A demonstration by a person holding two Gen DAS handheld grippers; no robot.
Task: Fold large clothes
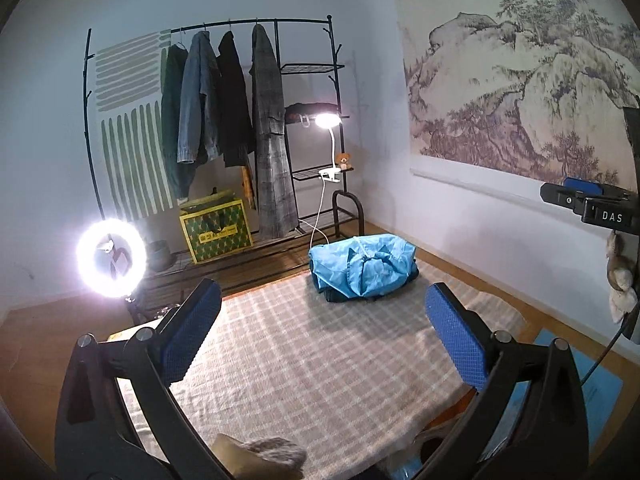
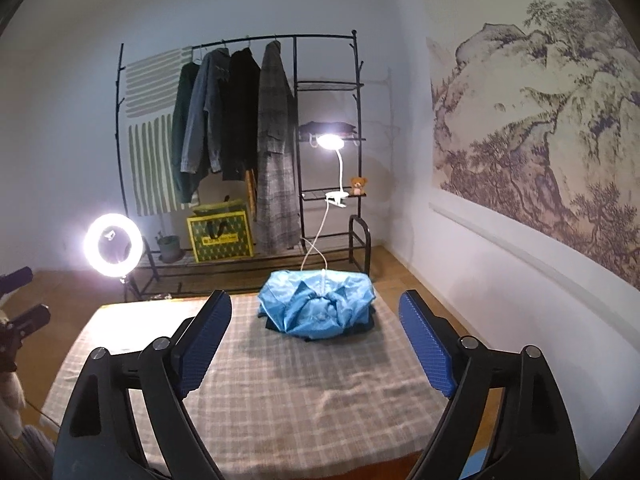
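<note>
A light blue garment point(image 1: 362, 266) lies folded into a bundle on top of darker folded clothes at the far edge of a table covered by a checked cloth point(image 1: 320, 360). In the right wrist view the same blue bundle point(image 2: 318, 308) sits straight ahead. My left gripper point(image 1: 324, 334) hangs over the near part of the cloth, open, with nothing between its blue pads point(image 1: 192, 332). My right gripper point(image 2: 316, 344) is also open and empty, a short way back from the bundle. Part of the right gripper point(image 1: 588, 200) shows at the right edge of the left wrist view.
A black clothes rack point(image 2: 240, 152) with several hanging jackets stands behind the table. A lit ring light point(image 2: 114, 246) stands at the left, and a clip lamp point(image 2: 330, 142) shines above the bundle. A yellow-green bag point(image 2: 222, 236) sits on the rack's base. A mural wall point(image 2: 540, 140) runs along the right.
</note>
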